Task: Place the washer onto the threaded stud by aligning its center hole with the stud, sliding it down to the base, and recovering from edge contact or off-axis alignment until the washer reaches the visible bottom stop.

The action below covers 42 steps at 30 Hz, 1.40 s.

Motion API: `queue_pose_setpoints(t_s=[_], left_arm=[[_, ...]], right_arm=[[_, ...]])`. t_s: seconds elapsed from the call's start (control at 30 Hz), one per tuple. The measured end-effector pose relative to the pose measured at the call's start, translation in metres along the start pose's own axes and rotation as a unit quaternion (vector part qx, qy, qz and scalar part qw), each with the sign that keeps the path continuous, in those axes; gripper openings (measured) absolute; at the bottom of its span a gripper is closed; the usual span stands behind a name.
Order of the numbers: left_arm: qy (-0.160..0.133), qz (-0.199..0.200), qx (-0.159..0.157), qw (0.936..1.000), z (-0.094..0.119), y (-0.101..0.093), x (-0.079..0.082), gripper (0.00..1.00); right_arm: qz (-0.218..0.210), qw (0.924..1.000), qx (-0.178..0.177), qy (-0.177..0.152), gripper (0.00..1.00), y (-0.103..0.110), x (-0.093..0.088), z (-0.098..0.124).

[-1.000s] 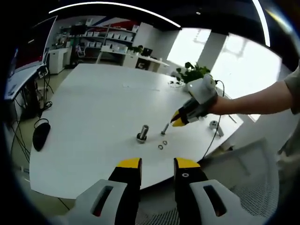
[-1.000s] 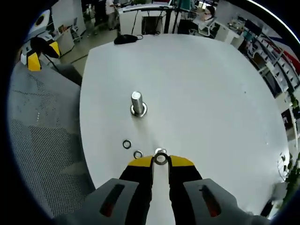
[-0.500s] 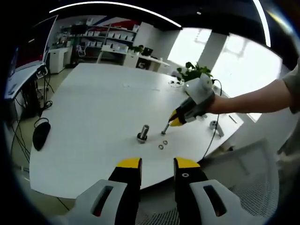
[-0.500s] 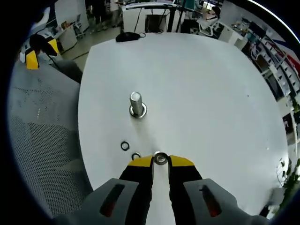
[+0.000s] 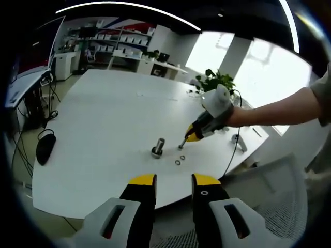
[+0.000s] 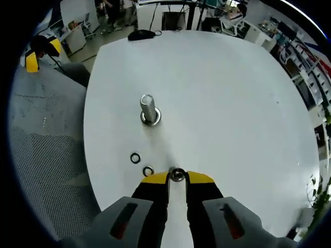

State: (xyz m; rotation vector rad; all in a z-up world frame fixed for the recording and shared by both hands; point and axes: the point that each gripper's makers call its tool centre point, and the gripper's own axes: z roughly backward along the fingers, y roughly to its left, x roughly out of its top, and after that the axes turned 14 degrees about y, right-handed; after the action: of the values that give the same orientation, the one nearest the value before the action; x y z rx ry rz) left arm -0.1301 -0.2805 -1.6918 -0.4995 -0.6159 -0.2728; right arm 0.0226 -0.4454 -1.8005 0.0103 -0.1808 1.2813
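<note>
So far only the pickup is done: a washer (image 6: 177, 174) is pinched in the right claw (image 6: 177, 178) short of the stud (image 6: 149, 109), while the left claw (image 5: 173, 182) is held empty and apart, well off the table (image 6: 222, 93).

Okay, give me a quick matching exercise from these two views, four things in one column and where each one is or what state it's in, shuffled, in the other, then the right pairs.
Things:
1. threaded stud
2. right gripper
3. two loose washers
4. computer mouse

Places or states:
A. lying flat on the white table between the stud and the right gripper's tips
B. lying near the table edge, its cable running off
C. standing upright on the table, nothing on it yet
D. shut on a washer at its yellow tips

Pairs: 1-C, 2-D, 3-A, 4-B
</note>
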Motion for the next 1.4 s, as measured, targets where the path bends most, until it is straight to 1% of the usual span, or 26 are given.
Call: queue_pose_setpoints(t_s=[0.17, 0.33, 0.5, 0.7, 0.73, 0.8, 0.9, 1.03, 1.17, 1.3, 1.4], left_arm=[[0.002, 0.001, 0.000, 1.0000, 0.000, -0.001, -0.001, 0.25], [0.005, 0.002, 0.001, 1.0000, 0.000, 0.000, -0.002, 0.25], [0.011, 0.001, 0.000, 0.9999, -0.002, 0.000, -0.003, 0.25], [0.016, 0.002, -0.001, 0.9999, -0.002, -0.001, -0.005, 0.24], [0.017, 0.001, -0.002, 0.9999, -0.002, -0.001, -0.005, 0.24], [0.018, 0.000, -0.003, 0.9998, -0.003, -0.001, -0.006, 0.24], [0.020, 0.000, -0.002, 0.9998, -0.003, -0.001, -0.006, 0.24], [0.020, 0.001, -0.002, 0.9998, -0.003, 0.000, -0.006, 0.24], [0.021, -0.001, -0.005, 0.9998, -0.004, -0.002, -0.006, 0.24], [0.021, -0.001, -0.005, 0.9998, -0.003, -0.002, -0.006, 0.24], [0.018, -0.001, -0.005, 0.9998, -0.003, -0.002, -0.005, 0.25]], right_arm=[[0.002, 1.0000, 0.004, 0.004, 0.14, -0.001, 0.003, -0.007], [-0.001, 0.9998, 0.013, 0.015, 0.14, 0.001, 0.001, -0.018], [-0.017, 0.9994, 0.024, 0.018, 0.14, 0.002, 0.000, -0.029], [-0.015, 0.9991, 0.025, 0.032, 0.14, 0.003, -0.003, -0.042], [-0.017, 0.9993, 0.021, 0.026, 0.15, 0.000, 0.000, -0.042], [-0.022, 0.9991, 0.025, 0.025, 0.15, 0.000, 0.002, -0.043], [-0.016, 0.9993, 0.021, 0.027, 0.15, 0.000, 0.003, -0.044], [-0.020, 0.9992, 0.022, 0.028, 0.15, -0.001, 0.004, -0.045], [-0.025, 0.9991, 0.020, 0.029, 0.18, -0.001, 0.003, -0.044], [-0.036, 0.9987, 0.019, 0.029, 0.20, -0.004, -0.002, -0.042], [-0.051, 0.9983, 0.019, 0.020, 0.22, -0.003, -0.002, -0.036]])
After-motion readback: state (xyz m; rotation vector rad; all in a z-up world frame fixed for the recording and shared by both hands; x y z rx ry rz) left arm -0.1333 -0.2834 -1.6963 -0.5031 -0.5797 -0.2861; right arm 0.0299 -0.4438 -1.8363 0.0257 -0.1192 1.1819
